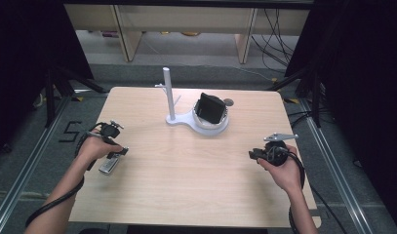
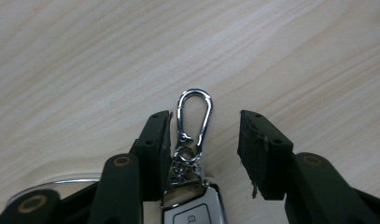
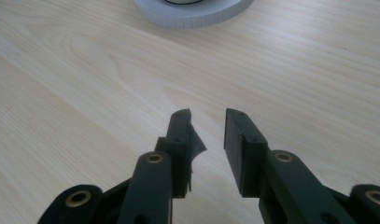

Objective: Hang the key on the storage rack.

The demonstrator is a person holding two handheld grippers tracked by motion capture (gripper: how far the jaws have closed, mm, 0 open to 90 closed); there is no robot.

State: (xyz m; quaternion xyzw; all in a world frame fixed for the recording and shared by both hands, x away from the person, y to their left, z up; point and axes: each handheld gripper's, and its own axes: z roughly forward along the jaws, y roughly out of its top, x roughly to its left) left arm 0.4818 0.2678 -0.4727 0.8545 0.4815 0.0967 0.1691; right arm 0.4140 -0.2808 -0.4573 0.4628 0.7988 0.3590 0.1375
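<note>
Keyfob (image 2: 192,212) with carabiner (image 2: 193,121) between parted left tool (image 2: 205,128) jaws.

One car key (image 1: 109,165) with one carabiner (image 2: 193,116), one white stand (image 1: 196,119), two grippers.

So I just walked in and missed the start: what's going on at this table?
A person holds a tool in each hand over a wooden table. The left tool is open and set around a car key fob lying on the table, its jaws on either side of the fob's silver clip, not yet closed on it. The right tool is open, holding nothing, above bare wood at the right. Farther back stands a white stand with a post, its round dish holding a black object.
</note>
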